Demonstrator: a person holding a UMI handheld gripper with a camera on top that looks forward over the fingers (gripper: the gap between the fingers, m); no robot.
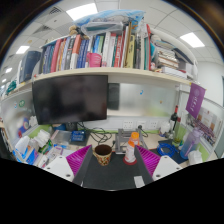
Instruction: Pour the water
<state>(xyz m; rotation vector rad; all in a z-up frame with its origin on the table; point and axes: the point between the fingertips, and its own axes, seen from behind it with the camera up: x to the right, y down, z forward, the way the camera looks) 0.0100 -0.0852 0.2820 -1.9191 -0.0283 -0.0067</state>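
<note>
A brown patterned cup (103, 154) stands on a dark mat (115, 172) on the desk. Just to its right is a small white bottle (131, 151) with an orange cap, upright. My gripper (114, 159) is open wide, and its magenta pads (78, 160) show at either side. Cup and bottle stand just ahead of the fingertips, within the span between them, and neither finger touches them. Whether the cup holds anything cannot be seen.
A small white card (138, 181) lies on the mat near the right finger. Behind is a dark monitor (70, 97), a shelf of books (100, 50), a dark bottle (176, 117) at the right and clutter on both sides of the desk.
</note>
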